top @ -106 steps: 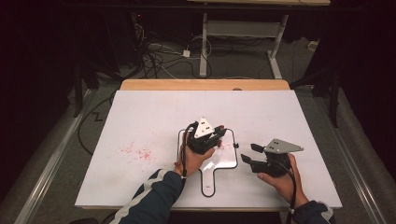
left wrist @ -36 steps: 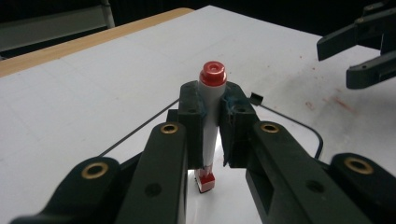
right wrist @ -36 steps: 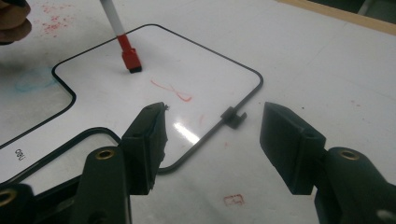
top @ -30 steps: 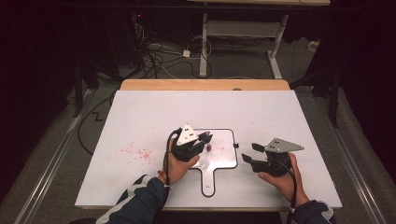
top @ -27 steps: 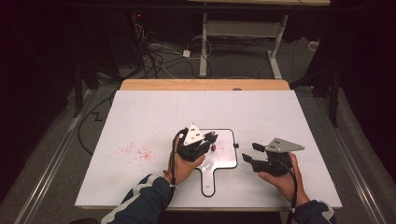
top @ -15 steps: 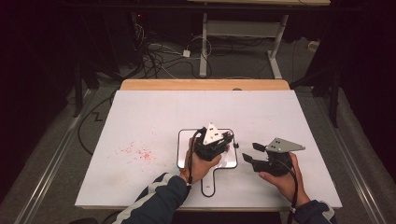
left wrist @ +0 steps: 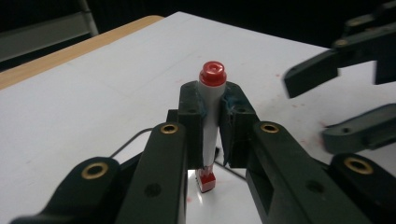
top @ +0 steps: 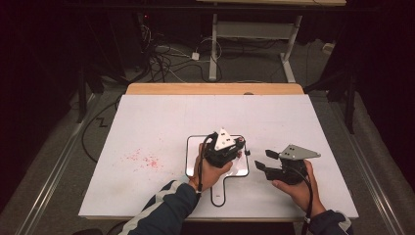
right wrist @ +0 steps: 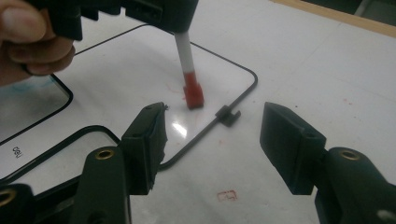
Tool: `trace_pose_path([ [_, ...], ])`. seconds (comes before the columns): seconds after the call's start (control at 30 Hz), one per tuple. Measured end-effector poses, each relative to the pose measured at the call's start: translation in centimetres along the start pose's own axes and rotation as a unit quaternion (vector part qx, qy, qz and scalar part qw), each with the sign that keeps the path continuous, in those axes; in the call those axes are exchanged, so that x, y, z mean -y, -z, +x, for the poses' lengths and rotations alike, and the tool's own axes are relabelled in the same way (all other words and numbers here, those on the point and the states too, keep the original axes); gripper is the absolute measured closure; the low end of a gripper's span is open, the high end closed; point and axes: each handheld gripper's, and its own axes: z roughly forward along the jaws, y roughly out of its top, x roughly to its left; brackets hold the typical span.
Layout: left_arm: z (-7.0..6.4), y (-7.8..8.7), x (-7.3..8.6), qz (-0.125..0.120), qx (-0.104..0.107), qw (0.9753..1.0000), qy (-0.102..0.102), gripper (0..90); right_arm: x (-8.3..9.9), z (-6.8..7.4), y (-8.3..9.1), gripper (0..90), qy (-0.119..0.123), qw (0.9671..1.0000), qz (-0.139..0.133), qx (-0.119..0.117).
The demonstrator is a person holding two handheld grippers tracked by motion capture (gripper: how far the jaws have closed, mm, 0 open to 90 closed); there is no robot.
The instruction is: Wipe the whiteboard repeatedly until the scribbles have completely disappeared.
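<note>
You are looking down and forward from above your side of the table in the high view, seeing it all from far off. The left gripper view is looking close along its own jaws at a marker between its fingers. The right gripper view is facing the small whiteboard just beyond its fingers. All three are sharing that marker and board.

My left tongs, gripping the red marker, have slid from the left side of the little whiteboard over to its right side, and now sit closer to my right tongs.
</note>
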Motion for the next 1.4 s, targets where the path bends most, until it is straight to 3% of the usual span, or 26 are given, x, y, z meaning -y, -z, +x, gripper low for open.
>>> trace_pose_path([
  [0.2,2.0,1.3,0.5,0.008,-0.015,0.9997,0.016,78.6,-0.1,0.0,0.0,42.1,-0.002,1.0000,-0.003,0.001],
  [0.37,2.5,2.3,0.9,0.010,0.003,0.9994,0.033,78.6,-0.1,0.0,-0.1,42.1,0.000,1.0000,0.000,0.000],
  [0.87,-0.9,-0.8,-0.2,-0.008,0.059,0.9980,0.021,78.6,0.0,0.1,-0.2,42.0,0.001,1.0000,0.000,-0.001],
  [0.93,-1.3,-0.9,-0.4,-0.003,0.055,0.9985,0.006,78.6,0.0,0.0,-0.1,42.0,0.001,1.0000,-0.001,-0.002],
  [1.0,-1.0,-0.9,-0.5,0.002,0.051,0.9987,0.007,78.6,0.0,0.0,-0.1,42.0,0.001,1.0000,0.000,-0.001],
  [1.17,0.7,-0.2,-0.5,0.016,0.015,0.9997,0.009,78.6,-0.1,0.0,0.0,42.0,-0.002,1.0000,-0.002,0.002],
  [1.4,2.1,1.2,0.0,0.025,0.021,0.9991,0.025,78.6,-0.1,0.1,-0.2,42.0,0.000,1.0000,0.001,-0.001],
])
